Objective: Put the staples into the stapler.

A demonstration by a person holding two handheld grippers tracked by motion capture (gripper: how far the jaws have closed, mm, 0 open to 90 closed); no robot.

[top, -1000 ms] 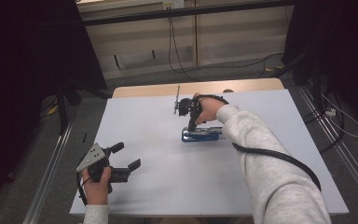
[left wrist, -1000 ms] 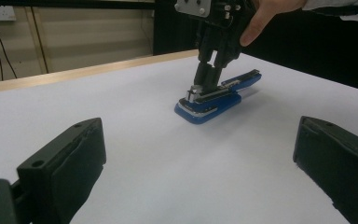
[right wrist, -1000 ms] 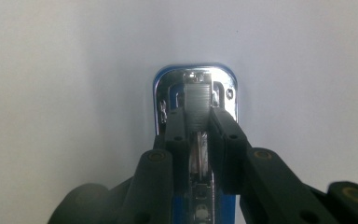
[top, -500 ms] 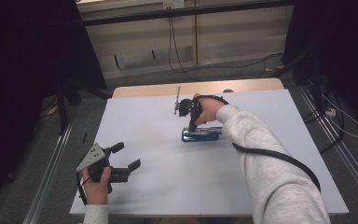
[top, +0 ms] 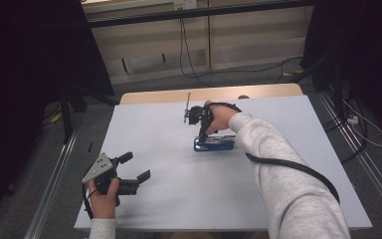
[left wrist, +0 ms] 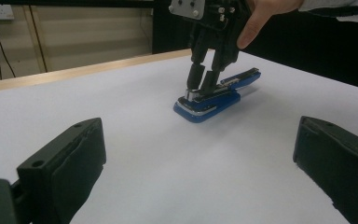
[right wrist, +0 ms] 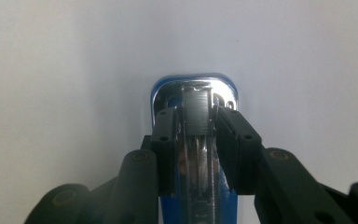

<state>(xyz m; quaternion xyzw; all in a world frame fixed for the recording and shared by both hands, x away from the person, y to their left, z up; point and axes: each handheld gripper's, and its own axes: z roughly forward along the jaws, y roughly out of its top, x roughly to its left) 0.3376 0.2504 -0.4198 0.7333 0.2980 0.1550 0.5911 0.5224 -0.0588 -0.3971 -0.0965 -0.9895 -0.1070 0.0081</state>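
A blue stapler (top: 218, 145) with a chrome magazine lies on the white table (top: 278, 119), slightly back of centre. My right gripper (top: 201, 137) comes down on its front end from above, jaws shut on the chrome part. In the right gripper view both pads (right wrist: 165, 140) press the sides of the metal strip of the stapler (right wrist: 196, 91). The left gripper view has the stapler (left wrist: 214, 100) straight ahead with the right gripper (left wrist: 200, 86) clamped on it. My left gripper (top: 135, 167) rests near the front left corner, open with nothing between its jaws.
A bare wooden strip (top: 258, 91) runs along the table's back edge. Metal rails (top: 54, 174) flank the table on both sides. Cables (top: 363, 124) lie on the floor at the right. The right gripper's black cable (top: 288, 167) hangs over the sleeve.
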